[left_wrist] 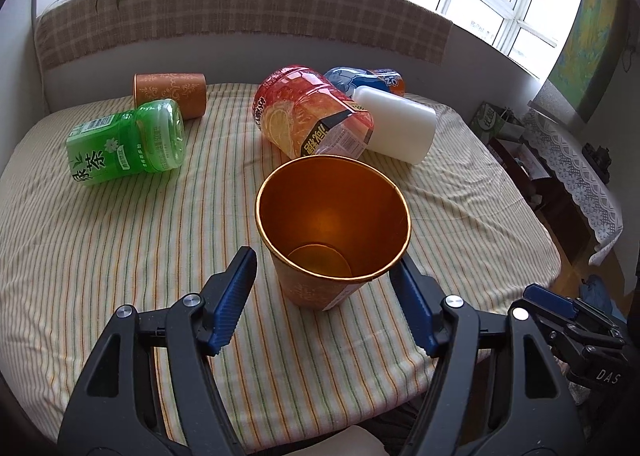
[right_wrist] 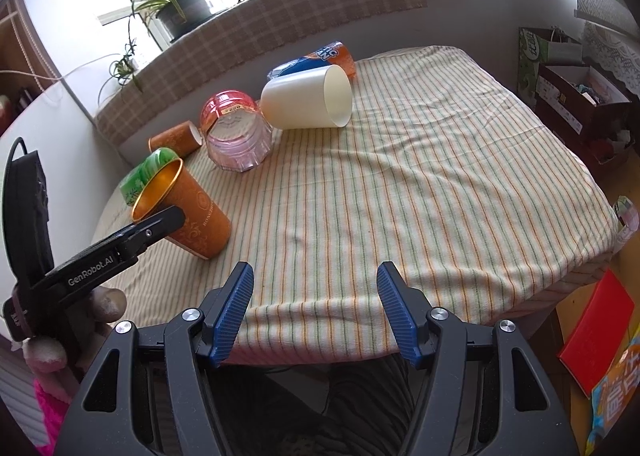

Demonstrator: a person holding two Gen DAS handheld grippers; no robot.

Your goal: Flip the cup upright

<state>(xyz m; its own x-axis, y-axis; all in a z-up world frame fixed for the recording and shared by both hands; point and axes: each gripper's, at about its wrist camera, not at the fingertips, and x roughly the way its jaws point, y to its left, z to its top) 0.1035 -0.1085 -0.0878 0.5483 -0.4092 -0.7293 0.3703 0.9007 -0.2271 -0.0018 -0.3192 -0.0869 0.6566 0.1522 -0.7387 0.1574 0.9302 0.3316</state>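
An orange cup with a gold rim (left_wrist: pixel 332 224) stands mouth-up, tilted a little, on the striped tablecloth (left_wrist: pixel 120 256). My left gripper (left_wrist: pixel 326 276) is open, its blue pads on either side of the cup with a gap on the left. In the right wrist view the same cup (right_wrist: pixel 188 208) leans at the left, with the left gripper's finger (right_wrist: pixel 152 230) beside it. My right gripper (right_wrist: pixel 316 296) is open and empty above the table's near edge.
Other cups lie on their sides: a green one (left_wrist: pixel 128 142), a second orange one (left_wrist: pixel 170 92), a red-pink clear one (left_wrist: pixel 312 116), a white one (left_wrist: pixel 396 122) and a blue-orange one (left_wrist: pixel 368 78). A plaid-covered sill (left_wrist: pixel 240 12) runs behind. Boxes (right_wrist: pixel 576 96) stand right of the table.
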